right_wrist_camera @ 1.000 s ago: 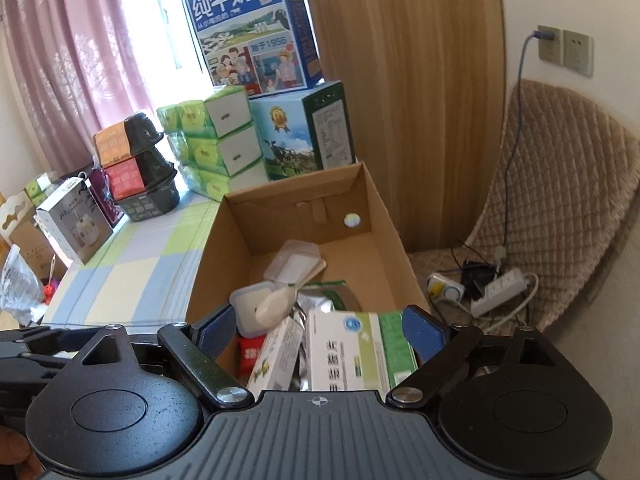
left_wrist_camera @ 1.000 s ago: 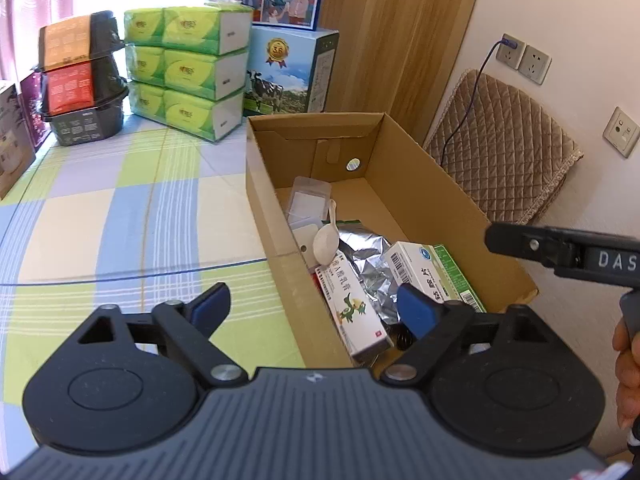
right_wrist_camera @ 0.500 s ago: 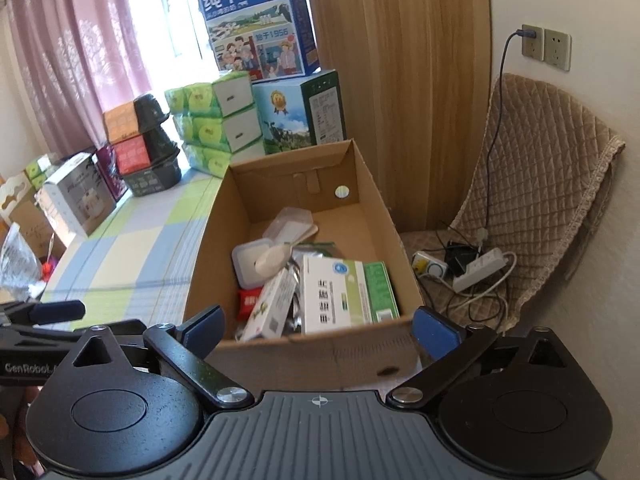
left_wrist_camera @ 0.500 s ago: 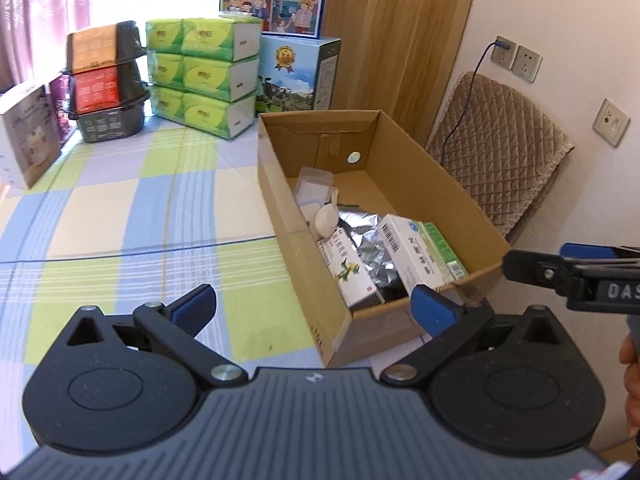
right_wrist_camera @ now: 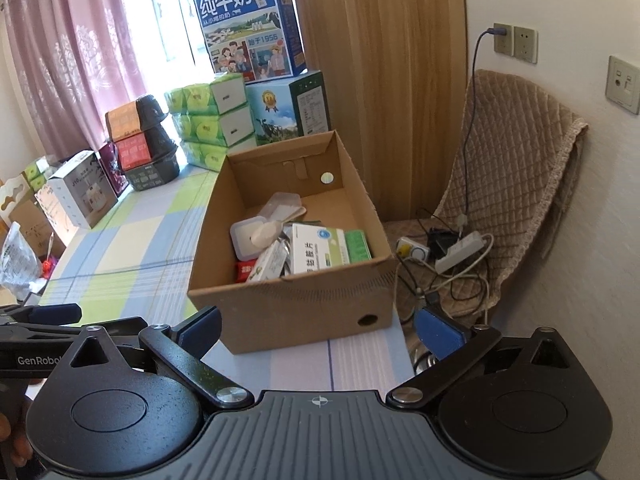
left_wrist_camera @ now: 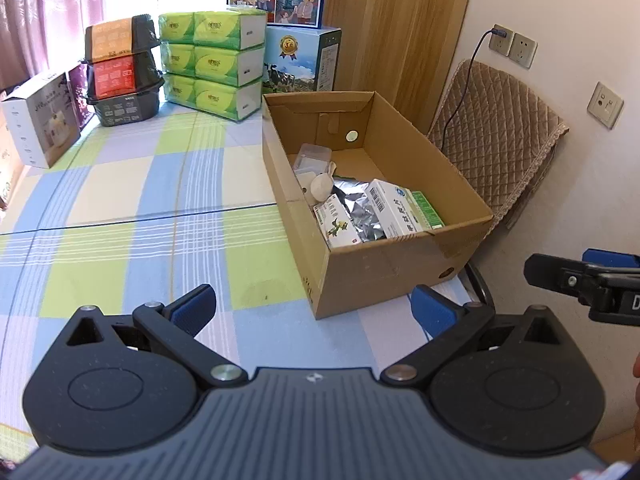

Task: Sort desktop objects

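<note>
Near the table's right edge: cardboard box (left_wrist_camera: 384, 268) stood on the checked tablecloth (left_wrist_camera: 120, 200), its far end toward the stacked goods at the table's back edge.
Box contents: white-and-green medicine carton (right_wrist_camera: 320, 250), a second slim carton (left_wrist_camera: 338, 226), silver foil pack (left_wrist_camera: 360, 212), clear plastic tub (right_wrist_camera: 248, 236) and a pale spoon (right_wrist_camera: 266, 234) lay piled together inside, apparently already sorted in.
Left gripper (left_wrist_camera: 314, 310): jaws stood wide apart and held nothing; it hung above the tablecloth just short of the box's near wall.
Right gripper (right_wrist_camera: 318, 326): likewise spread wide and empty, level with the box's near right corner.
Probable reason: both tools sat back from the box, which suggests the collecting was largely finished.
Surroundings: green tissue packs (left_wrist_camera: 212, 66), milk cartons (right_wrist_camera: 250, 28) and black noodle bowls (left_wrist_camera: 120, 64) lined the back edge; a white appliance box (left_wrist_camera: 40, 124) stood at the left edge.
Obstructions: nothing lay between grippers and box; a quilted chair (right_wrist_camera: 516, 184) with a power strip (right_wrist_camera: 460, 254) sat just beyond the right edge.
</note>
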### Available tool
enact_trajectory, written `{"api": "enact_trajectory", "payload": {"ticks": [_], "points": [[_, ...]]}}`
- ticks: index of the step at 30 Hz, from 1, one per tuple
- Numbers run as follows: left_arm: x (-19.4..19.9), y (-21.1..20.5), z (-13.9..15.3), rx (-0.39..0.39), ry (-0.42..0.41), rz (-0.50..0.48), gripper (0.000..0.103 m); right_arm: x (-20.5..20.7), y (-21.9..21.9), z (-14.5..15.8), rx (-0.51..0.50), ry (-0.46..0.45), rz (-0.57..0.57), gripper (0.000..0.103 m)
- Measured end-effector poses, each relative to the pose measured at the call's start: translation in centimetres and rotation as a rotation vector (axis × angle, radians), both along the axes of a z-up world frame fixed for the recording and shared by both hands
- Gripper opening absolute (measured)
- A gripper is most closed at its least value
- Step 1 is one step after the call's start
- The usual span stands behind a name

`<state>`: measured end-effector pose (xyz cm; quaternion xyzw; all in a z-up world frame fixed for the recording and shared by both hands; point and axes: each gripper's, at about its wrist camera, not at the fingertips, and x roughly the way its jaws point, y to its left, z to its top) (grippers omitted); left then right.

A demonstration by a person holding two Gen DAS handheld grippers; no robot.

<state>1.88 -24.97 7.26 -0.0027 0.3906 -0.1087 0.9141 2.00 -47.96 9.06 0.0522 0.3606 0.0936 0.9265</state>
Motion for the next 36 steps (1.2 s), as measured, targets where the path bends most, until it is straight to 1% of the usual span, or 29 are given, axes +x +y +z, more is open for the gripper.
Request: {"api": "enact_trajectory", "payload": {"ticks": [2, 4, 6, 12, 18, 26, 36], "points": [[-0.6, -0.2, 0.1, 0.009, -0.001, 0.005, 0.102, -0.6, -0.3, 0.0, 0.023, 0.007, -0.003, 0.101], [-1.1, -0.1, 0.2, -0.007, 0.006, 0.011, 0.102, -1.1, -0.5, 0.0, 0.039, 0.010, -0.004, 0.101], [-1.4, 0.0, 0.2, -0.024, 0.014, 0.016, 0.102, -1.5, -0.5, 0.2, 0.040, 0.009, -0.004, 0.101], [-2.1, 0.4, 0.1, -0.034, 0.013, 0.031, 0.102, -2.5, -0.6, 0.4, 0.040, 0.004, -0.005, 0.101], [-2.2, 0.4, -0.2, -0.032, 0.021, 0.036, 0.102, -2.8, -0.3, 0.3, 0.026, 0.002, -0.004, 0.101], [-2.1, 0.5, -0.5, -0.031, 0.025, 0.031, 0.102, -3.0, 0.5, 0.0, -0.021, -0.005, 0.017, 0.101], [-2.3, 0.3, -0.6, -0.029, 0.015, 0.028, 0.102, -3.0, 0.8, -0.8, -0.029, 0.011, 0.024, 0.101]]}}
